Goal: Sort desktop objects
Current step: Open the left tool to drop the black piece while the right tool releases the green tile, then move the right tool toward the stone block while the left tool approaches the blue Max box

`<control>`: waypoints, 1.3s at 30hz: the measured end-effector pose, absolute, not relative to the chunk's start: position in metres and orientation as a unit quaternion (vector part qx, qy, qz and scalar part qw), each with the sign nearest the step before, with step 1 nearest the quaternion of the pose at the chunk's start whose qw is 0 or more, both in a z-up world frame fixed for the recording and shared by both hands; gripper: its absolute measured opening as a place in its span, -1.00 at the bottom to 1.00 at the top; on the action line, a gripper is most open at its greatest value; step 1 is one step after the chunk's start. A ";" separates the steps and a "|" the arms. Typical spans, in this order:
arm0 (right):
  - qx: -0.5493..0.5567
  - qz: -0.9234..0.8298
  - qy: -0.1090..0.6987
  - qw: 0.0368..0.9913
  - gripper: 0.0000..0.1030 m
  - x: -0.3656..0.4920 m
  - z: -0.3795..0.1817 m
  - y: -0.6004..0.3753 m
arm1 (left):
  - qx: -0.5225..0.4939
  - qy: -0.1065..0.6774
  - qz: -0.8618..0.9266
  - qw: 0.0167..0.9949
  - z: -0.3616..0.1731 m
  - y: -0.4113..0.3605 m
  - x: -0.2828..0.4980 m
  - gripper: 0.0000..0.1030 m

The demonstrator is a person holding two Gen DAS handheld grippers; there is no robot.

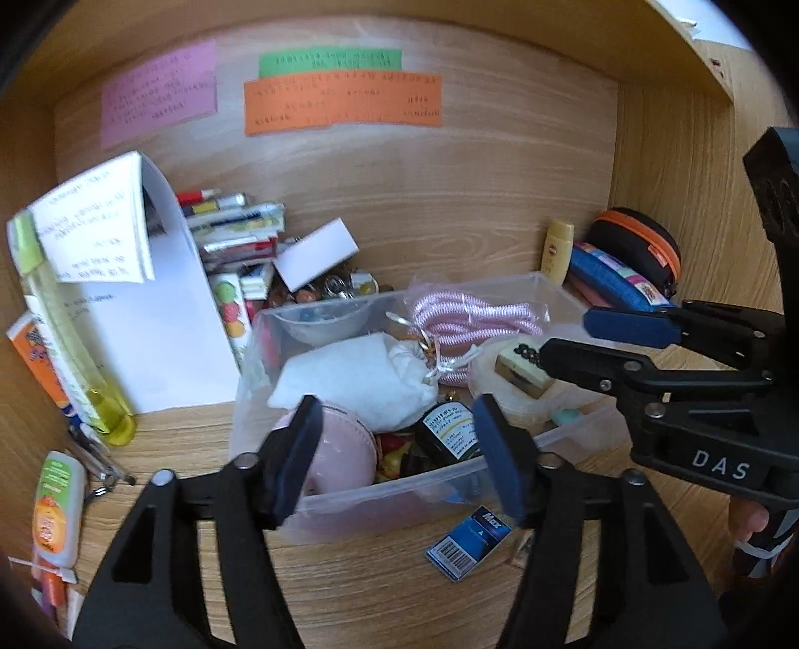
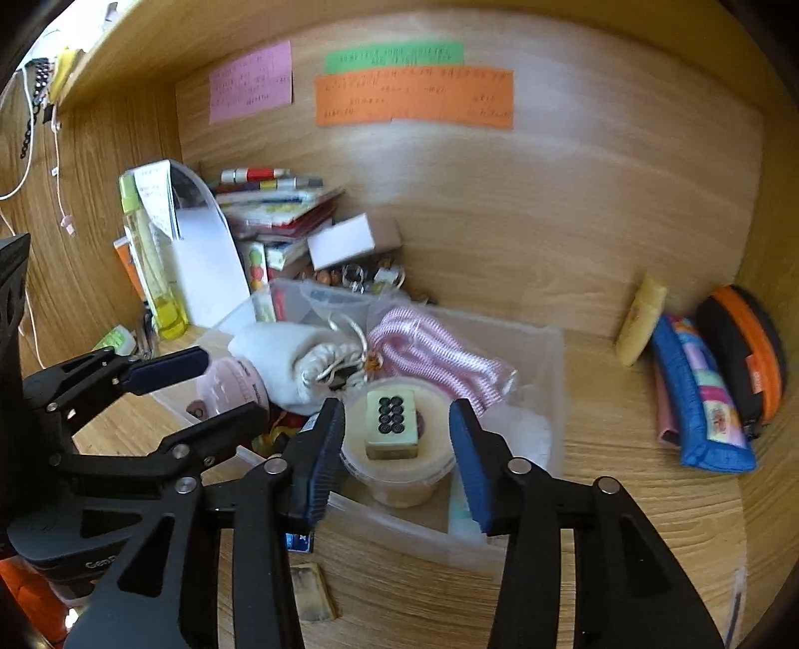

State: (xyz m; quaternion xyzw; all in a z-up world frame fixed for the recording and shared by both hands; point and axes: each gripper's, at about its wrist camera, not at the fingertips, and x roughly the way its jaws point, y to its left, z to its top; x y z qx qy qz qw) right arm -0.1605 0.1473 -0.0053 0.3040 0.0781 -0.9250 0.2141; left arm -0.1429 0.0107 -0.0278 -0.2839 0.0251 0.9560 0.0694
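Light wood-grain desk nook (image 1: 449,209), side panels L & R, shelf board overhead (image 2: 165,45), soft daylight

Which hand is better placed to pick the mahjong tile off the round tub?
Right. Its tongs are open with the tile between the pads. The left tongs sit over the pink pouch.

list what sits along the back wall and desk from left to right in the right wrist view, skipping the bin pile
tall yellow-green clear bottle → curled white paper sheet → stack of colourful booklets → small white cardboard box → small yellow plastic tube → blue fabric pencil pouch → black round case with orange zip
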 end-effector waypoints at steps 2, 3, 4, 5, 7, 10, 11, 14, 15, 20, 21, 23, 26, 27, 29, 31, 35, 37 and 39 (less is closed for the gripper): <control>0.289 -0.932 0.082 0.204 -0.05 -0.152 0.000 0.149 | -0.271 0.027 0.960 0.060 -0.021 0.010 -0.134 0.49; 0.282 -0.935 0.084 0.200 0.00 -0.149 0.002 0.151 | -0.268 0.028 0.961 0.058 -0.019 0.009 -0.131 0.53; 0.275 -0.937 0.087 0.195 0.08 -0.146 0.004 0.152 | -0.265 0.028 0.962 0.058 -0.017 0.009 -0.127 0.64; 0.265 -0.942 0.091 0.186 0.13 -0.140 0.007 0.154 | -0.261 0.029 0.963 0.058 -0.013 0.008 -0.122 0.78; 0.252 -0.946 0.097 0.177 0.18 -0.133 0.010 0.156 | -0.251 0.027 0.966 0.055 -0.008 0.007 -0.113 0.85; 0.240 -0.951 0.100 0.166 0.26 -0.122 0.014 0.162 | -0.241 0.024 0.969 0.051 -0.002 0.005 -0.102 0.88; 0.239 -0.952 0.098 0.164 0.28 -0.117 0.015 0.165 | -0.237 0.024 0.970 0.048 -0.001 0.004 -0.097 0.90; 0.240 -0.953 0.095 0.160 0.32 -0.107 0.015 0.169 | -0.230 0.018 0.972 0.043 0.002 0.001 -0.085 0.91; 0.241 -0.952 0.096 0.159 0.34 -0.103 0.015 0.171 | -0.230 0.012 0.972 0.043 0.003 0.000 -0.081 0.91; 0.261 -0.945 0.098 0.172 0.58 -0.087 0.009 0.175 | -0.232 -0.010 0.972 0.037 0.000 -0.008 -0.065 0.92; 0.265 -0.943 0.098 0.175 0.58 -0.085 0.008 0.175 | -0.233 -0.015 0.972 0.036 -0.001 -0.009 -0.062 0.92; 0.274 -0.940 0.097 0.178 0.59 -0.082 0.004 0.176 | -0.241 -0.024 0.969 0.041 -0.004 -0.012 -0.059 0.92; 0.292 -0.933 0.094 0.186 0.59 -0.078 -0.007 0.175 | -0.246 -0.034 0.968 0.039 -0.010 -0.016 -0.053 0.92; 0.297 -0.931 0.093 0.190 0.59 -0.077 -0.011 0.174 | -0.248 -0.036 0.967 0.037 -0.013 -0.017 -0.051 0.93; 0.311 -0.926 0.091 0.194 0.59 -0.077 -0.020 0.173 | -0.249 -0.036 0.967 0.032 -0.018 -0.018 -0.048 0.93; 0.324 -0.921 0.088 0.198 0.59 -0.077 -0.029 0.172 | -0.253 -0.040 0.966 0.034 -0.025 -0.019 -0.045 0.93; 0.355 -0.907 0.078 0.215 0.58 -0.081 -0.048 0.170 | -0.272 -0.057 0.960 0.040 -0.039 -0.023 -0.044 0.93; 0.365 -0.900 0.078 0.223 0.57 -0.083 -0.055 0.168 | -0.284 -0.074 0.955 0.054 -0.045 -0.026 -0.045 0.93; 0.376 -0.894 0.084 0.228 0.56 -0.086 -0.062 0.165 | -0.295 -0.097 0.948 0.071 -0.051 -0.031 -0.045 0.93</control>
